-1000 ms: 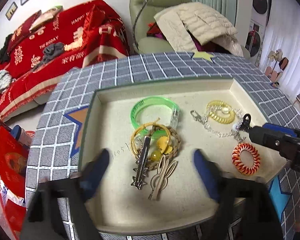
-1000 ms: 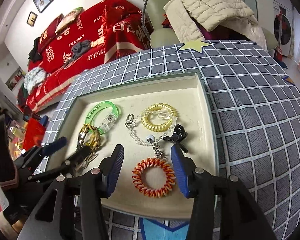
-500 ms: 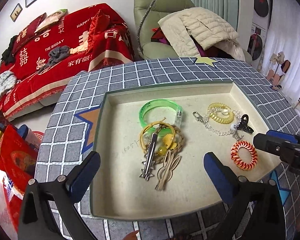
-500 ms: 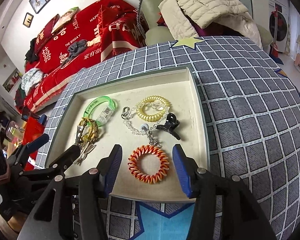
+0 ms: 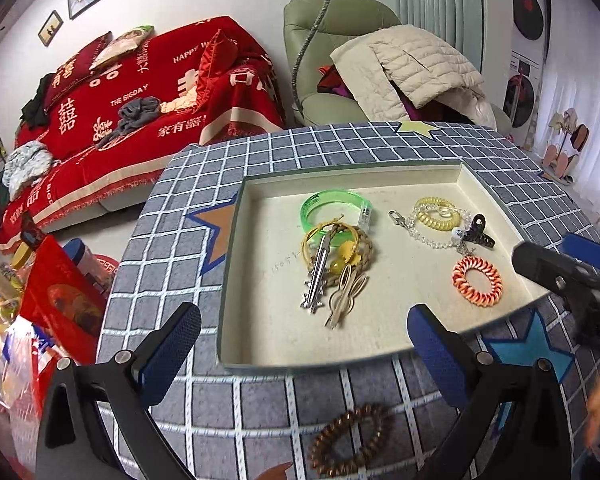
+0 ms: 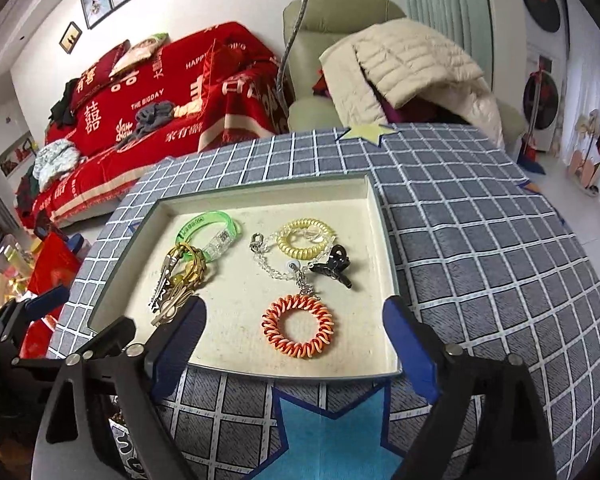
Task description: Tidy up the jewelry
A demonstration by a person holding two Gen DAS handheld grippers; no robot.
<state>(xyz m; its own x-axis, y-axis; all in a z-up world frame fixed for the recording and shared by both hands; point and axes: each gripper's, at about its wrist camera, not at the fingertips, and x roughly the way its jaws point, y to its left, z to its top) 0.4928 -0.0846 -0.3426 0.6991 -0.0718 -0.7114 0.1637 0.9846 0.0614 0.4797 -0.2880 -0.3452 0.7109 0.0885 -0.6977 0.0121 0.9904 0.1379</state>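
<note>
Progress well on. Left gripper (image 5: pixel 300 344) and right gripper (image 6: pixel 296 332) both gape empty, the right's jaws just opened. Brown coil tie (image 5: pixel 350 440) lies nearest, outside the tray (image 6: pixel 384 240); orange coil tie (image 6: pixel 298 326), bracelets and clips rest farther in.

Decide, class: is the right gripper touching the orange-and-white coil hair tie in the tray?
Apart. The right wrist view shows the right gripper wide open, with bare tray floor between each pad and the orange-and-white coil hair tie.

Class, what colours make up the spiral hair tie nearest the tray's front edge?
The spiral hair tie is orange and white, clearest in the right wrist view.
</note>
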